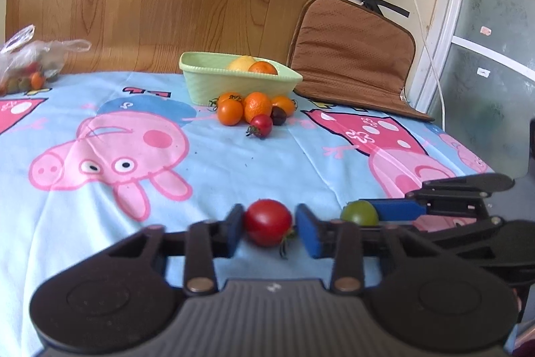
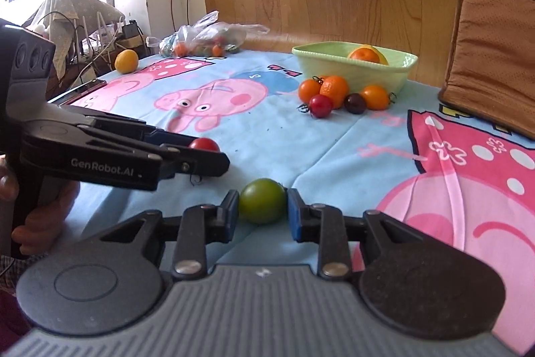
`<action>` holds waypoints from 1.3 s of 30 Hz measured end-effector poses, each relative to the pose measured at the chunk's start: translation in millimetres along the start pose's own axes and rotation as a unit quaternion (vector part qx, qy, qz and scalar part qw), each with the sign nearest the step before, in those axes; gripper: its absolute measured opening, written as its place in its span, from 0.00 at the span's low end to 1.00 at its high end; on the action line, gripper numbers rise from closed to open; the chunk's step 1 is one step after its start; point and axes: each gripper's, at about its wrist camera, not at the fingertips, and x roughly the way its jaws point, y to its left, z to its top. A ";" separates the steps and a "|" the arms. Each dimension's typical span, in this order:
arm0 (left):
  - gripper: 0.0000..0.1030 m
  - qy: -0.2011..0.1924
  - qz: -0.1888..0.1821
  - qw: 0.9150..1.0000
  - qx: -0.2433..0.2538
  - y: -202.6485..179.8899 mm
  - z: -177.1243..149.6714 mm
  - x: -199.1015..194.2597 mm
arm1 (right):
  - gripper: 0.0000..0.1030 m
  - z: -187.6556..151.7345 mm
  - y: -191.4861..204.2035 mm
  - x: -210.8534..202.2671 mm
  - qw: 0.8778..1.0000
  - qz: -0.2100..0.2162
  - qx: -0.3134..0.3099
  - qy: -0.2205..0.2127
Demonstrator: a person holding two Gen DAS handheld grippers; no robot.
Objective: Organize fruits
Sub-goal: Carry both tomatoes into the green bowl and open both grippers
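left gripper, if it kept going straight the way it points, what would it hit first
Probably the loose fruit pile before the green basket. The left gripper, holding a red tomato, crosses bare tablecloth first; depth is uncertain.

Left hand-held gripper [image 1: 269,228] and right hand-held gripper [image 2: 262,206] sit side by side, each clamped shut, angled downward.

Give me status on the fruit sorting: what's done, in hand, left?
Done: two citrus fruits sit in the green basket. In hand: left gripper shut on a red tomato; right gripper shut on a green tomato. Left: the tomato-and-orange cluster before the basket, a lone yellow fruit, the bagged tomatoes.
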 end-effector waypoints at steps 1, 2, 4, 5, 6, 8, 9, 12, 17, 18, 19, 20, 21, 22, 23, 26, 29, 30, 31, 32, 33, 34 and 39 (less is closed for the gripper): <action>0.30 -0.003 -0.001 1.000 -0.004 0.8 -0.8 -1.5 | 0.33 -1.0 1.5 -1.1 1.000 -0.003 -0.002 -0.001; 0.30 -0.004 -0.003 1.000 -0.007 0.9 -1.7 -3.3 | 0.33 -1.5 3.0 -1.5 1.000 -0.006 -0.003 -0.001; 0.30 -0.003 -0.009 1.000 -0.009 -0.5 -5.0 -6.5 | 0.33 -2.6 4.9 -1.9 1.000 -0.011 -0.004 -0.001; 0.30 -0.002 -0.010 1.000 -0.006 -2.9 -6.9 -8.2 | 0.33 -3.2 6.0 -2.4 1.000 -0.012 -0.004 -0.001; 0.30 -0.001 -0.011 1.000 -0.002 -5.2 -8.7 -9.8 | 0.33 -3.7 7.3 -2.8 1.000 -0.014 -0.006 0.000; 0.30 -0.002 -0.014 1.000 0.005 -9.5 -11.8 -13.9 | 0.32 -4.9 11.3 -4.5 1.000 -0.018 -0.014 0.001; 0.30 -0.001 -0.016 1.000 0.004 -10.4 -13.2 -15.4 | 0.32 -5.4 12.8 -5.7 1.000 -0.019 -0.017 0.003; 0.31 -0.003 -0.015 1.000 0.007 -13.5 -17.9 -18.7 | 0.32 -7.2 15.0 -8.9 1.000 -0.012 -0.018 0.004; 0.48 -0.010 0.000 1.000 0.018 -16.0 -19.7 -21.8 | 0.33 -8.6 16.8 -8.4 1.000 -0.015 -0.021 0.002; 0.48 -0.011 0.001 1.000 0.017 -15.6 -19.4 -22.9 | 0.33 -8.5 17.2 -8.6 1.000 -0.017 -0.024 0.003; 0.49 -0.013 0.001 1.000 0.016 -14.9 -19.0 -24.1 | 0.33 -8.5 17.4 -9.1 0.999 -0.020 -0.026 0.002; 0.49 -0.013 0.001 1.000 0.014 -14.2 -18.6 -24.9 | 0.33 -8.7 17.7 -9.8 0.999 -0.021 -0.027 0.001; 0.49 -0.013 0.001 1.000 0.013 -13.6 -18.4 -25.2 | 0.33 -8.9 17.8 -10.3 0.999 -0.022 -0.027 0.002; 0.49 -0.012 0.001 1.000 0.013 -13.2 -18.2 -25.0 | 0.33 -9.2 18.1 -10.6 0.999 -0.023 -0.027 0.002; 0.49 -0.011 0.001 1.000 0.014 -13.5 -18.2 -24.5 | 0.33 -9.9 19.0 -11.0 0.999 -0.025 -0.028 0.003; 0.49 -0.009 -0.003 1.000 0.018 -14.8 -17.5 -22.9 | 0.33 -11.6 21.7 -14.1 0.999 -0.029 -0.033 0.001; 0.40 -0.003 -0.010 1.000 0.020 -15.8 -17.8 -18.3 | 0.32 -12.8 22.4 -14.6 0.999 -0.031 -0.035 -0.002; 0.30 -0.004 -0.010 1.000 0.024 -16.3 -18.2 -17.1 | 0.31 -13.0 22.0 -13.8 0.999 -0.030 -0.036 -0.002; 0.30 -0.005 -0.009 1.000 0.029 -17.1 -18.1 -16.3 | 0.31 -13.1 21.9 -13.4 0.999 -0.030 -0.038 -0.004; 0.30 -0.005 -0.011 1.000 0.028 -17.0 -17.4 -16.2 | 0.31 -13.0 22.1 -12.5 0.999 -0.030 -0.040 -0.004; 0.30 -0.003 -0.017 1.000 0.024 -16.0 -15.9 -16.2 | 0.31 -12.0 22.7 -12.1 0.999 -0.030 -0.041 -0.004; 0.30 -0.002 -0.022 1.000 0.019 -14.7 -13.6 -16.2 | 0.31 -10.4 22.3 -11.2 0.999 -0.030 -0.041 -0.005; 0.30 -0.011 -0.027 0.999 0.013 -8.5 12.0 -14.3 | 0.31 5.6 13.1 -7.3 0.999 -0.016 -0.020 -0.030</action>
